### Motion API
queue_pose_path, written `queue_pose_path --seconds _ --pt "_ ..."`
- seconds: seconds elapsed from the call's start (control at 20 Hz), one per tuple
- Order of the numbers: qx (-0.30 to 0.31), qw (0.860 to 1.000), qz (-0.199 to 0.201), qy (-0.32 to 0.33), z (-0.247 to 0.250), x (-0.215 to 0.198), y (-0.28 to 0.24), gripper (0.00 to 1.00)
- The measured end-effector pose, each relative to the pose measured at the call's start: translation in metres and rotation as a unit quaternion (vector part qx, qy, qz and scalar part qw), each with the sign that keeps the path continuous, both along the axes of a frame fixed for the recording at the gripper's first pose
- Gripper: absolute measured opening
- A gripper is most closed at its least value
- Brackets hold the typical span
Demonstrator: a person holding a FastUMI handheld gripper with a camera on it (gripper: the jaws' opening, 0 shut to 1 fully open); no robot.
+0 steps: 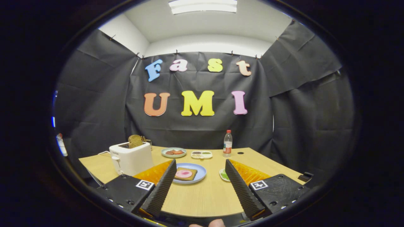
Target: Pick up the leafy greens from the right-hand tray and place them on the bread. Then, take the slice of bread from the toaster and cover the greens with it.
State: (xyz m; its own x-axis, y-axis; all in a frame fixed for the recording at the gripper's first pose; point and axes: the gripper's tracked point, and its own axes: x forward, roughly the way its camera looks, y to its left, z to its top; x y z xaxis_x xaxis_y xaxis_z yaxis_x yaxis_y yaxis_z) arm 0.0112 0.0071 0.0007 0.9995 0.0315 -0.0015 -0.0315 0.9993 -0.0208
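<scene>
My gripper (200, 205) is open, with nothing between its fingers, held above the near edge of the wooden table (205, 195). Just beyond the left finger lies a blue plate (199, 176) bearing a slice of bread (185, 173) with a pink round of meat on top. Partly hidden behind the right finger is a small tray (222, 174) with leafy greens (223, 174). Farther left stands a white toaster (131, 157) with a brown bread slice (135, 141) sticking up from its slot.
At the back of the table are a plate of sliced meat (173, 152), a small divided dish (201, 154) and a plastic bottle with a red cap (227, 143). A dark object (305, 176) sits at the table's right edge. Black cloth walls surround the booth.
</scene>
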Motion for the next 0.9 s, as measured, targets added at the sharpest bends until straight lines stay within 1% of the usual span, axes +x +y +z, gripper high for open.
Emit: queue_pose_path --seconds 0.2,0.45,0.55,0.65,0.75,0.9 --pt "-0.002 1.000 -0.006 0.001 0.001 0.004 -0.014 0.95" --pt "-0.008 0.999 -0.035 0.013 -0.001 0.020 -0.058 0.95" --pt "-0.021 0.999 -0.038 0.020 -0.002 0.031 -0.074 0.95" --pt "-0.040 0.998 -0.035 0.034 -0.003 0.049 -0.088 0.95" --pt "-0.044 0.997 -0.031 0.057 -0.007 0.070 -0.100 0.95" --pt "-0.061 0.993 -0.014 0.098 -0.017 0.114 -0.108 0.95"
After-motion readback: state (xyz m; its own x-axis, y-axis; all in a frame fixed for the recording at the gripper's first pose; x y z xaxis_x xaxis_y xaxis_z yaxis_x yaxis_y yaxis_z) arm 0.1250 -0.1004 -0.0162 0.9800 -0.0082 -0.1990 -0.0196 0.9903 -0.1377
